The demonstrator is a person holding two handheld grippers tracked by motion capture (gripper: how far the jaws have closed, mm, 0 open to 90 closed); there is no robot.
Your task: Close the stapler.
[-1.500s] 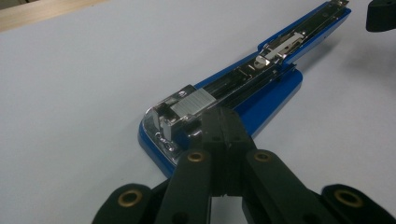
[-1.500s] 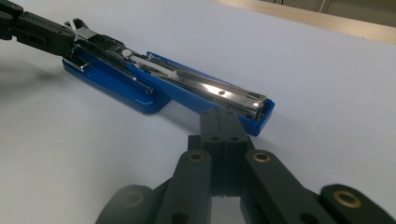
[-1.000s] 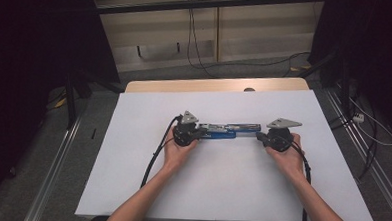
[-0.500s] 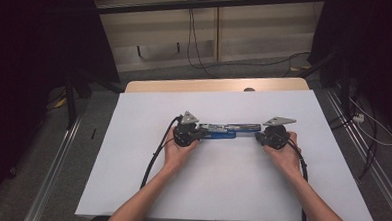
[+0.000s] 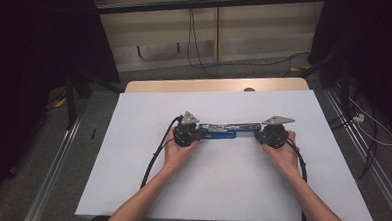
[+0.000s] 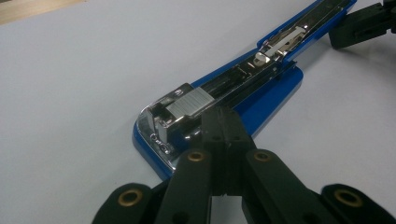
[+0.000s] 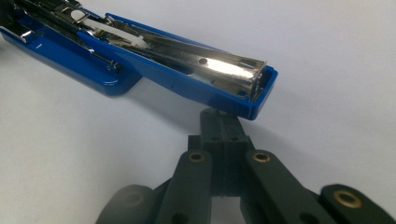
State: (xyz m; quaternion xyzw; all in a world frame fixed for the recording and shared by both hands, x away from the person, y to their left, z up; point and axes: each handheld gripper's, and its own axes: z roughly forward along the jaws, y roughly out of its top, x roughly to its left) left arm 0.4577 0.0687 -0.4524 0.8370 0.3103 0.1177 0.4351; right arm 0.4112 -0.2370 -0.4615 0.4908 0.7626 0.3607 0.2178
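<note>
Left hand-held gripper point(image 5: 199, 132), jaws pressed together, rests its tips on the base end of the opened blue stapler point(image 5: 222, 131); right hand-held gripper point(image 5: 259, 135), jaws likewise closed, sits under the far tip of the swung-out top arm. Stapler lies mid-bench point(image 5: 131, 177), long axis running left to right between us. Each hand is near its own end.

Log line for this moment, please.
stapler: swung open flat on table | left tongs: shut, at base end | right tongs: shut, under top end
</note>
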